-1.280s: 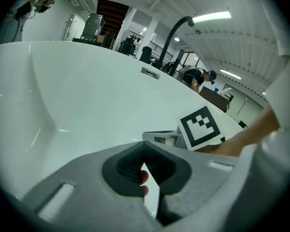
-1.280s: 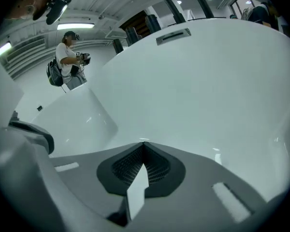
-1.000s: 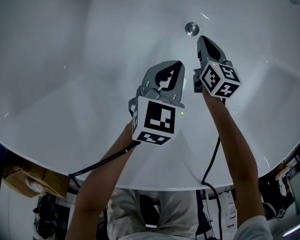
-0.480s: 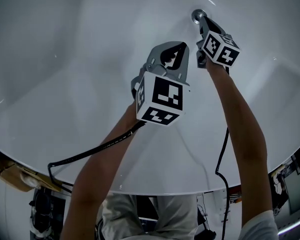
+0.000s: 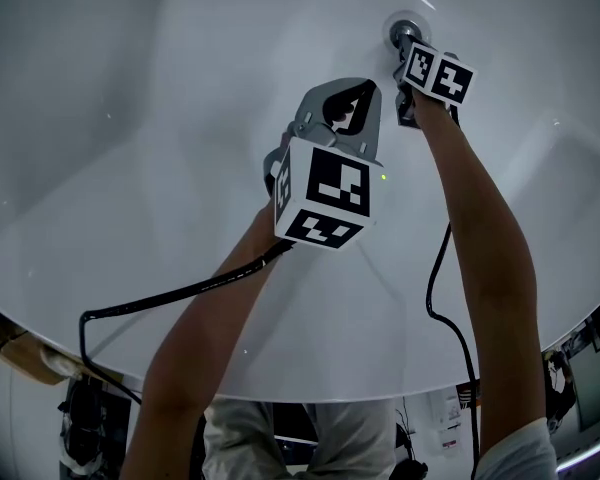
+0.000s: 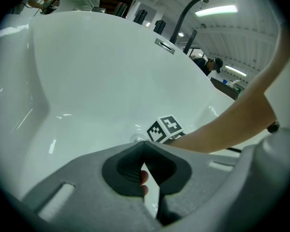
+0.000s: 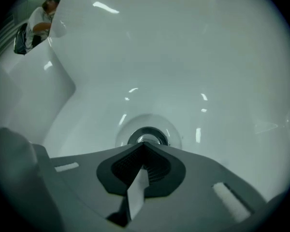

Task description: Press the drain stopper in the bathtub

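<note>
The round chrome drain stopper [image 5: 397, 28] sits in the white bathtub floor at the top of the head view. My right gripper [image 5: 408, 40] is shut with nothing in it, and its closed tip rests right at the stopper's near edge. In the right gripper view the stopper [image 7: 147, 135] shows just beyond the closed tip of that gripper [image 7: 145, 144]; actual contact cannot be told. My left gripper [image 5: 367, 88] is shut and empty, held above the tub floor to the left of and nearer than the right one. From the left gripper [image 6: 144, 143] I see the marker cube [image 6: 165, 128] of the right gripper beside the drain [image 6: 137, 140].
The tub's curved white walls [image 5: 130, 118] rise all round; its near rim [image 5: 280, 376] runs along the bottom. A dark faucet [image 6: 186, 13] and an overflow plate [image 6: 165, 44] stand at the far end. Black cables [image 5: 180, 293] trail from both grippers. People [image 6: 210, 64] are in the background.
The right gripper has pushed forward and down until its tip reached the stopper. The left gripper rose toward the drain early on, then stayed nearly still.
</note>
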A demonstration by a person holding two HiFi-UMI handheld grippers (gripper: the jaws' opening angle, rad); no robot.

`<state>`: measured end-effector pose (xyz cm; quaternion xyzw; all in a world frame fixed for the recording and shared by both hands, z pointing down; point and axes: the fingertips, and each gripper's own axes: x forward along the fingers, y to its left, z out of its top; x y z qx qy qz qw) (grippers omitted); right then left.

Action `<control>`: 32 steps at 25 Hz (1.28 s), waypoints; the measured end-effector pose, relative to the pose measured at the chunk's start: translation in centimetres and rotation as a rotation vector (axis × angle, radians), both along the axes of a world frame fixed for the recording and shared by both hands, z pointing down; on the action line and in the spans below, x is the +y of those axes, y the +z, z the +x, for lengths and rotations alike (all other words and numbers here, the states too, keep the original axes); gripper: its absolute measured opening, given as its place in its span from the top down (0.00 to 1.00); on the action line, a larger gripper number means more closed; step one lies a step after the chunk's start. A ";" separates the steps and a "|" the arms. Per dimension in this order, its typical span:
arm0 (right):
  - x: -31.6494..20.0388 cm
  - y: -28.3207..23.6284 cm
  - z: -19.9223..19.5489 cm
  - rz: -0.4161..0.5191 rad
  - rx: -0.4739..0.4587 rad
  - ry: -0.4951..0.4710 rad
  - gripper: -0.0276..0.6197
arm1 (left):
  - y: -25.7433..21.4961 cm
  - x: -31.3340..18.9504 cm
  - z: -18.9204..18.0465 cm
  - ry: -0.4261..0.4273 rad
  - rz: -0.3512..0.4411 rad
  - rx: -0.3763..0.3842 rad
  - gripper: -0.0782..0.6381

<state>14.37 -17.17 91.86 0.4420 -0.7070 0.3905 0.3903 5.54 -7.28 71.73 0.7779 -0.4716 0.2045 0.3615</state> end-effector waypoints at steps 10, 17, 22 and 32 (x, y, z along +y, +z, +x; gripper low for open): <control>0.0 0.4 -0.8 -0.125 -0.017 -0.042 0.95 | -1.6 0.7 0.8 0.039 0.032 0.013 0.89; 1.2 -2.5 -1.3 -0.058 -0.080 -0.059 0.95 | -3.5 1.6 0.2 0.040 0.048 -0.012 0.89; 2.4 -7.4 -1.9 -0.018 -0.103 -0.062 0.95 | -7.7 2.5 0.7 0.038 0.066 -0.015 0.89; 3.7 -13.6 -3.2 0.059 -0.132 -0.089 0.95 | -12.1 4.5 1.2 0.057 0.076 -0.015 0.89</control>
